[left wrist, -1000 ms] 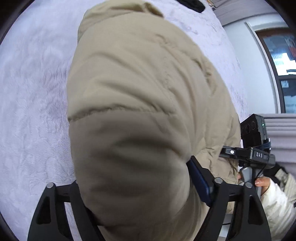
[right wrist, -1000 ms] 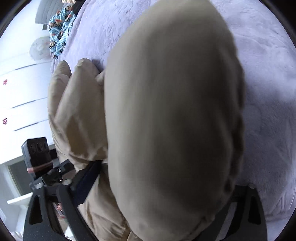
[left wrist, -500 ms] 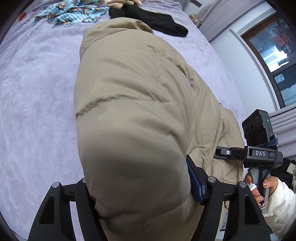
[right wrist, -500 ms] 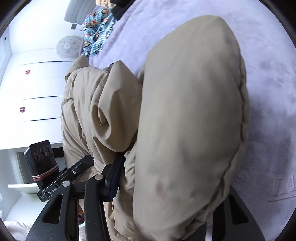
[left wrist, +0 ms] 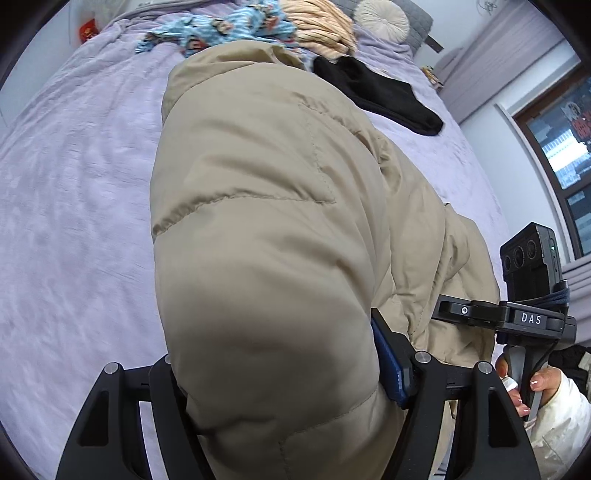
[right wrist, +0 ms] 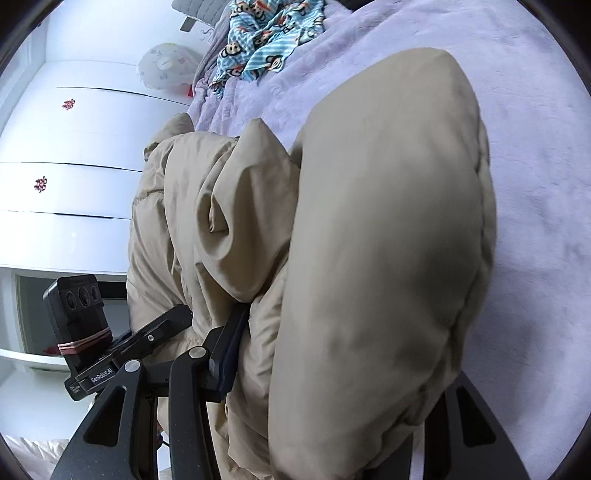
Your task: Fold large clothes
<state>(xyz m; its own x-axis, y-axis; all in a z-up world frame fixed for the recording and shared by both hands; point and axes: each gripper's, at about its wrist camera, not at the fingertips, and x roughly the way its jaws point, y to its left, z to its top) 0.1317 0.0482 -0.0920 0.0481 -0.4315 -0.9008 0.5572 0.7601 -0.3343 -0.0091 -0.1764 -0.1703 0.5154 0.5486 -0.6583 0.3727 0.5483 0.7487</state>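
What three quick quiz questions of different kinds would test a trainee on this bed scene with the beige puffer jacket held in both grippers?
1. True or false: the left gripper is shut on the beige puffer jacket.
2. What colour is the garment lying past the jacket, near the peach knit?
A. red
B. black
C. green
3. Fill in: the jacket hangs over a ____ bedspread.

Key
1. True; padding bulges between its fingers.
2. B, the black garment by the peach knit.
3. Lilac: the lilac bedspread.

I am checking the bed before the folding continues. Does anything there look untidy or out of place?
Yes. Behind the beige puffer jacket, a blue cartoon-print garment and a black garment lie crumpled and unfolded on the purple bedspread.
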